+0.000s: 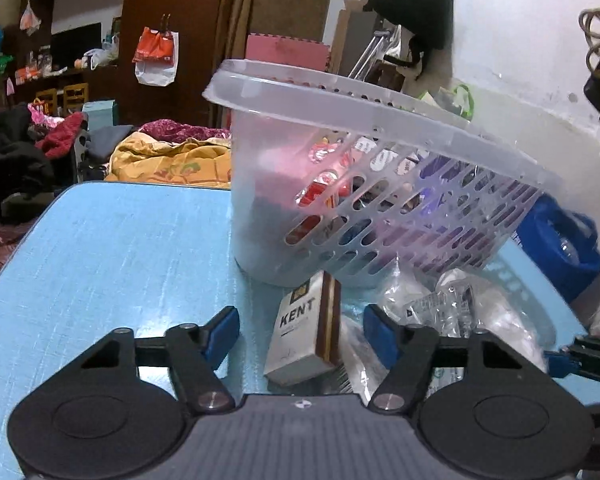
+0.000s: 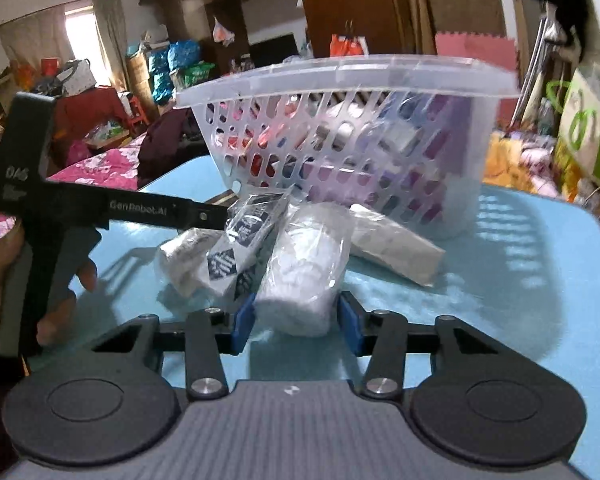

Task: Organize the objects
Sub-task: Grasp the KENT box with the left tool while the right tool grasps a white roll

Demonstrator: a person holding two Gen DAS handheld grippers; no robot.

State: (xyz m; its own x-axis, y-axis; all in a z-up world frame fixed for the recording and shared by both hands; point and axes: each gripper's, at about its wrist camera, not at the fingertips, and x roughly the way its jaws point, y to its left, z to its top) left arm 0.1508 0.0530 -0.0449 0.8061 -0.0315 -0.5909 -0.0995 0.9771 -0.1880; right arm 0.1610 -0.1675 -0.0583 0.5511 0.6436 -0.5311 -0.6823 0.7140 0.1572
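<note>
The cigarette pack (image 1: 306, 330) is loosely straddled lengthwise by the left tool (image 1: 300, 334); the white plastic-wrapped roll (image 2: 300, 276) is pinched by the right tool (image 2: 296, 322).

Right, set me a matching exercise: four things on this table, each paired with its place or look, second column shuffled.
Things:
1. cigarette box
2. basket
3. wrapped white bundle
4. table

Place or look:
A. light blue top
B. between the fingers of the right gripper
C. clear plastic with slotted sides, colourful things inside
D. between the fingers of the left gripper

Pairs: 1-D, 2-C, 3-B, 4-A
</note>
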